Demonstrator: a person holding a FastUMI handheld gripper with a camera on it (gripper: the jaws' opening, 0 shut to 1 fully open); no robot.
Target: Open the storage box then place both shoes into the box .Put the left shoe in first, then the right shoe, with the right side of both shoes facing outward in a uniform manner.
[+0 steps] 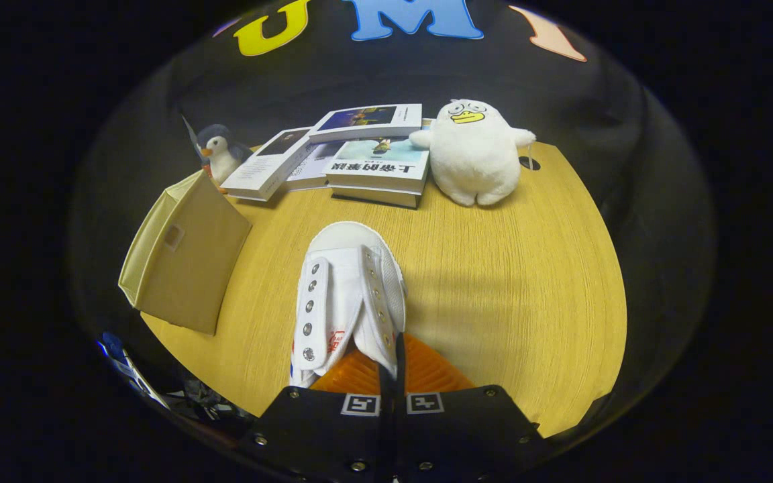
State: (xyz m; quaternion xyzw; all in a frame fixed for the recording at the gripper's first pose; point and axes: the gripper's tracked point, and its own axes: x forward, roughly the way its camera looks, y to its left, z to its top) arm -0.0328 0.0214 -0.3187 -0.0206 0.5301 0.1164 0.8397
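Wooden table (494,282) carries a white shoe (346,288); the gripper (390,365) seems pressed onto its eyelet flap. Beige storage box (182,261) stands just beside it, left.

Black gripper (390,365) body at the desk's near edge, studded with small silver screws, bearing two square black-and-white markers side by side; ribbed finger pads (427,372).

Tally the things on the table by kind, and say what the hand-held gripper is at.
Shoes: 1, the shoe, on whose side flap the hand-held gripper is shut
Boxes: 1, the box
Plush toys: 2, duck, penguin
Books: at least 3, the books
Total: at least 7
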